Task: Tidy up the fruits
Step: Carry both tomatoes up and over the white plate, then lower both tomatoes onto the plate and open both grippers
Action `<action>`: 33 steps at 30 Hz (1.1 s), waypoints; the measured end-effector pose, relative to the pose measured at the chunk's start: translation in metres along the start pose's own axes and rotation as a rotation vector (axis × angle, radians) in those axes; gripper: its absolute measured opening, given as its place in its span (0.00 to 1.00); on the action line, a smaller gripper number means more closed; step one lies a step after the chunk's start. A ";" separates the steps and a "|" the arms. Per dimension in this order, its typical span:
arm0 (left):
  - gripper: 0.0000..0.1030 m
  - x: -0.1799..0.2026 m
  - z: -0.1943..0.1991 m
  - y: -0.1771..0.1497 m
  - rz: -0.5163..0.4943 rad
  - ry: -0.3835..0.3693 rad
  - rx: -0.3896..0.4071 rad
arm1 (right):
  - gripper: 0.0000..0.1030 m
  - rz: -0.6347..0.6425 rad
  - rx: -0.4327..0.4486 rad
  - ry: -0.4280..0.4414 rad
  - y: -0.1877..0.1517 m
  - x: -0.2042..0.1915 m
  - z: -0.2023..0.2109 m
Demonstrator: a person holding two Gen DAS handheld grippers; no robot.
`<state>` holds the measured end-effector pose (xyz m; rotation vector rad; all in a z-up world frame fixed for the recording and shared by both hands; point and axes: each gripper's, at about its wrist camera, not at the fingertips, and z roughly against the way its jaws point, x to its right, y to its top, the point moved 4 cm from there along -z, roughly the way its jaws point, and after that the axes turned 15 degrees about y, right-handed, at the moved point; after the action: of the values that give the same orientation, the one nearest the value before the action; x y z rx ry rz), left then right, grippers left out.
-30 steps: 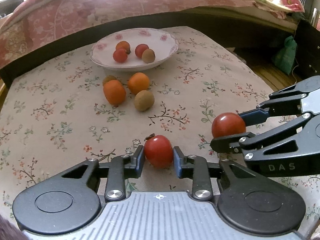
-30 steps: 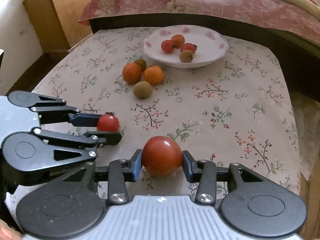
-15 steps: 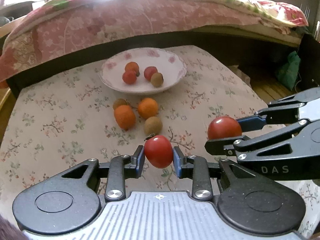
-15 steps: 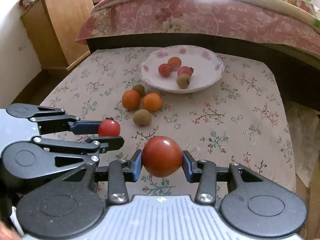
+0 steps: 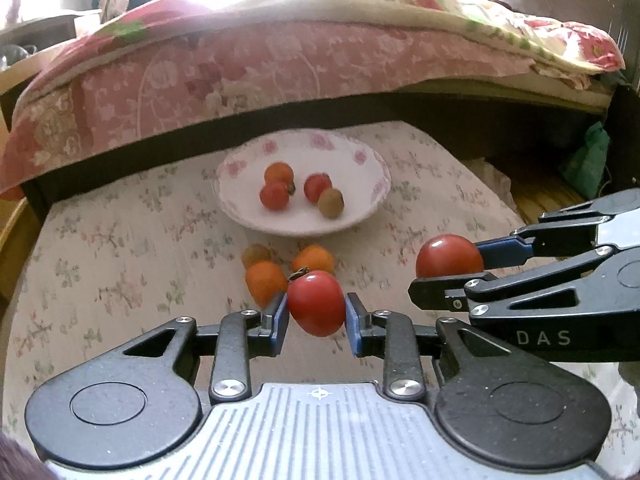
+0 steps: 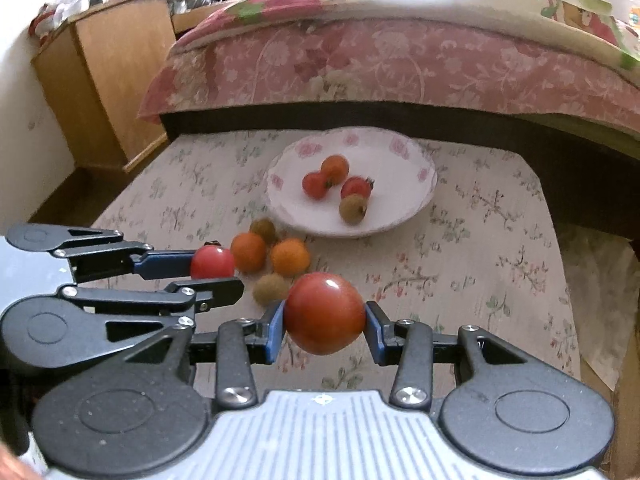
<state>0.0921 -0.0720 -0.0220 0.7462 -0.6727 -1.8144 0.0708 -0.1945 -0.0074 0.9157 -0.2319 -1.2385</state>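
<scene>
Grippers, left (image 5: 317, 304) and right (image 6: 325, 314), each clamping a tomato, have risen higher, nearer the plate (image 5: 240, 216)

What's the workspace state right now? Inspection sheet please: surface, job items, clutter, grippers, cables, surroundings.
Surface: floral tablecloth, flat.
Job's things: plate holds four small fruits; four loose fruits clustered in front of it on the cloth.
Clutter: nothing seen.
Grippers: left gripper shut on small tomato; right gripper shut on large tomato; both lifted short of the plate.
Cables: nothing seen.
Surroundings: bed with pink quilt behind; wooden cabinet on the left.
</scene>
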 end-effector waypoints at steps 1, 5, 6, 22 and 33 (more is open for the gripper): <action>0.35 -0.001 -0.001 0.004 0.002 0.000 0.007 | 0.41 -0.002 0.005 0.001 0.003 0.001 0.000; 0.35 -0.002 -0.006 0.018 0.009 0.004 0.027 | 0.41 0.010 0.026 -0.008 0.018 0.007 -0.004; 0.35 -0.003 -0.008 0.021 0.009 0.007 0.031 | 0.41 0.012 0.030 -0.007 0.022 0.009 -0.006; 0.35 -0.007 -0.053 0.050 0.006 0.022 0.037 | 0.41 0.044 0.039 -0.035 0.058 0.040 -0.039; 0.35 -0.011 -0.074 0.055 0.013 0.031 0.014 | 0.41 0.062 0.033 -0.041 0.065 0.050 -0.059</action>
<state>0.1832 -0.0876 -0.0275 0.7760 -0.6687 -1.7839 0.1702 -0.2090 -0.0149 0.9063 -0.3117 -1.2001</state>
